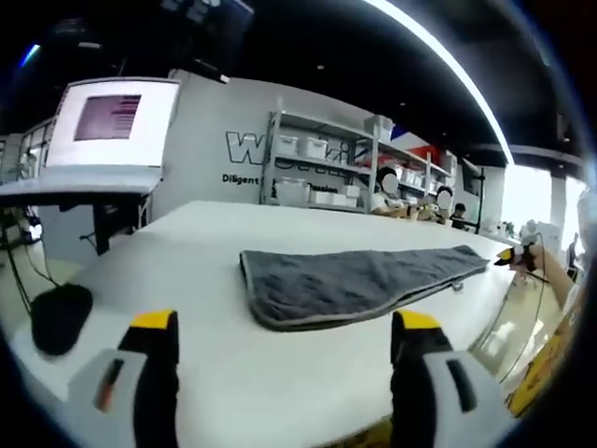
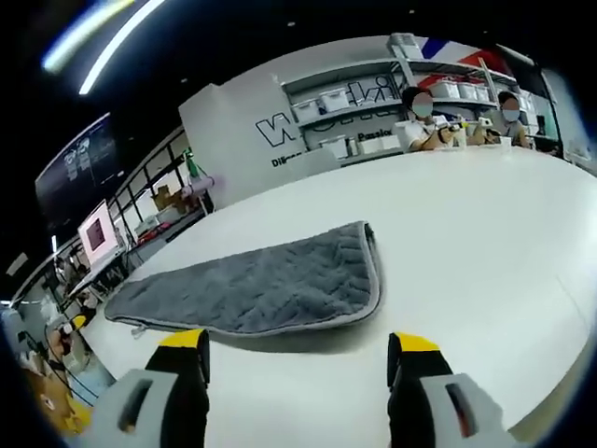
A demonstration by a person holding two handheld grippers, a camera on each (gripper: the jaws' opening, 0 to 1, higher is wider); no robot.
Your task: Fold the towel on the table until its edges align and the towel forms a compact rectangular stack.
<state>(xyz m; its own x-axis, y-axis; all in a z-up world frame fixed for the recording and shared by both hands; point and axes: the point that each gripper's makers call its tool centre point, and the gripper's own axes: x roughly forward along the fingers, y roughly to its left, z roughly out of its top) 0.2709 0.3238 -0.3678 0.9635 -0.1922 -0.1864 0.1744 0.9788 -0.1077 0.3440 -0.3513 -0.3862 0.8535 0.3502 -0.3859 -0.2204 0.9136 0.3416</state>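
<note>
A grey quilted towel (image 1: 354, 285) lies flat on the white table (image 1: 187, 252), folded into a long strip with a rounded near end. My left gripper (image 1: 284, 327) hovers just short of that end, open, with nothing between its yellow-tipped jaws. At the towel's far end the right gripper (image 1: 516, 257) shows small, held by a person's hand. In the right gripper view the towel (image 2: 261, 285) stretches away to the left across the table (image 2: 485, 233). My right gripper (image 2: 297, 343) is open and stands just before the towel's near long edge, not touching it.
A black rounded object (image 1: 61, 317) sits at the table's left edge. A monitor (image 1: 112, 117) stands on a desk behind it. Shelves with white bins (image 1: 317, 173) line the back wall. Two people (image 2: 424, 117) sit at the table's far side.
</note>
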